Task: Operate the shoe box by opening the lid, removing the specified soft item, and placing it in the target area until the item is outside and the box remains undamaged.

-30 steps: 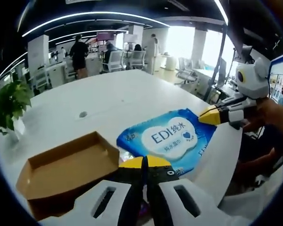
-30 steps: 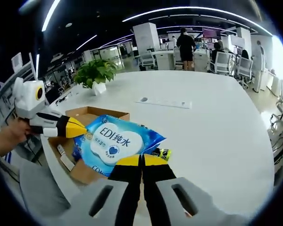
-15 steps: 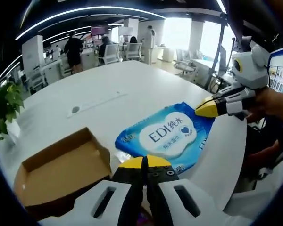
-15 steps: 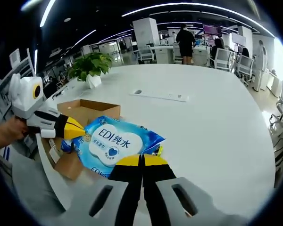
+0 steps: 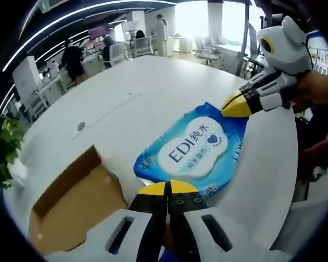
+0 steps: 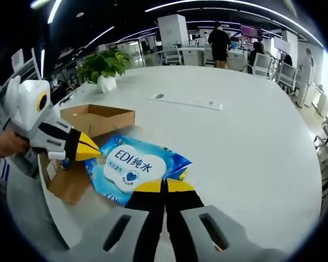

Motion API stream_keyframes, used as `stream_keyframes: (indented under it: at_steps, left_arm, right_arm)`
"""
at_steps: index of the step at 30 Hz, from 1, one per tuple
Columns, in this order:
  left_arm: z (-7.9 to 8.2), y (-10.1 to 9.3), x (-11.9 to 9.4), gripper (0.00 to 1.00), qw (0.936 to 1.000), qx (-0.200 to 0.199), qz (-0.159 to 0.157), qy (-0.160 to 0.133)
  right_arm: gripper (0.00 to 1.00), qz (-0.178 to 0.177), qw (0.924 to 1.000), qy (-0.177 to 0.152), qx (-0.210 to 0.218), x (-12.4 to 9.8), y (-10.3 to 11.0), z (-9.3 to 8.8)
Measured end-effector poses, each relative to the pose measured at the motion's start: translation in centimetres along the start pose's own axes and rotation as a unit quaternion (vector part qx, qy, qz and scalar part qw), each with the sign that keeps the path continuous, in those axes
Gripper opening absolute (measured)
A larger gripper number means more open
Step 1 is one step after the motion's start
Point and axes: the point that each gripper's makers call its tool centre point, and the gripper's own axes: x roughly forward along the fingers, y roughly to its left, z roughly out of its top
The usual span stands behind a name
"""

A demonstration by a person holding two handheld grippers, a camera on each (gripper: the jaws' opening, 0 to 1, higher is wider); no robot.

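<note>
Over the white bench (image 6: pixel 251 136), both grippers, left (image 5: pixel 168 188) and right (image 6: pixel 164 185), have jaws pinched on opposite ends of the blue wipes pack (image 6: pixel 132 164); open cardboard box (image 6: pixel 95 119) at 10 o'clock in the right gripper view.

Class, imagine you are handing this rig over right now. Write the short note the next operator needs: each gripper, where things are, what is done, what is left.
Left gripper: shut on one edge of the wipes pack.
Right gripper: shut on the opposite edge of the pack.
The pack is out of the cardboard box, held between both grippers low over the white table; whether it rests on the surface is unclear.
The box sits open beside it, looking intact.
Done: box opened, pack removed.
Left: set the pack down at the target spot and release both grippers.
</note>
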Motion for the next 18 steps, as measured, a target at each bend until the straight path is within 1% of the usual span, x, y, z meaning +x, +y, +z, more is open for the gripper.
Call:
stream_keyframes:
  at_steps: [5,10,14,18]
  left_arm:
    - [-0.2,0.0,0.8,0.00,0.9992,0.037,0.004,0.018]
    - [-0.4,-0.1,1.3,0.00,0.9966,0.075,0.010,0.032]
    - [-0.9,-0.4,1.7,0.00,0.9946,0.093,0.011,0.044]
    - [-1.3,-0.3,1.9,0.00,0.9930,0.105,0.017,0.051]
  right_arm:
    - [0.00,-0.001,1.0000,0.003,0.004,0.9,-0.4,-0.6]
    - [0.00,-0.005,0.9999,0.008,0.008,1.5,-0.7,-1.1]
    - [0.00,-0.006,0.9999,0.013,0.008,1.9,-0.8,-1.6]
    - [0.00,-0.005,0.9999,0.014,0.005,2.4,-0.8,-2.0]
